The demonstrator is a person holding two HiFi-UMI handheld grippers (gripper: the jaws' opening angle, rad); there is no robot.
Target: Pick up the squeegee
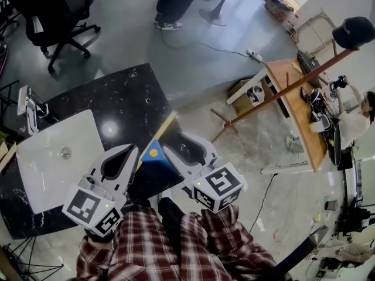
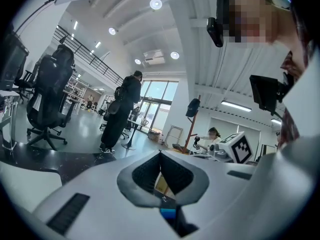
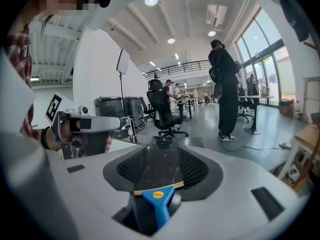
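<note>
The squeegee [image 1: 153,152], with a blue handle and a thin tan-edged blade, lies at the near corner of the black marble table [image 1: 129,92], between my two grippers. My right gripper [image 1: 180,144] stands open around it. In the right gripper view the blade and handle [image 3: 158,200] sit between the wide-apart pads of the right gripper [image 3: 162,151], without touching them. My left gripper [image 1: 132,150] is just left of the squeegee with its tips together. In the left gripper view [image 2: 160,155] a bit of tan blade and blue [image 2: 167,213] shows through the gap behind the closed tips.
A white board [image 1: 58,163] lies on the table's left part. A leaning wooden pole [image 1: 281,92] and a wooden desk [image 1: 293,104] stand to the right. An office chair [image 1: 55,16] and a standing person [image 1: 176,4] are beyond. My plaid-trousered knees [image 1: 176,244] are at the table's edge.
</note>
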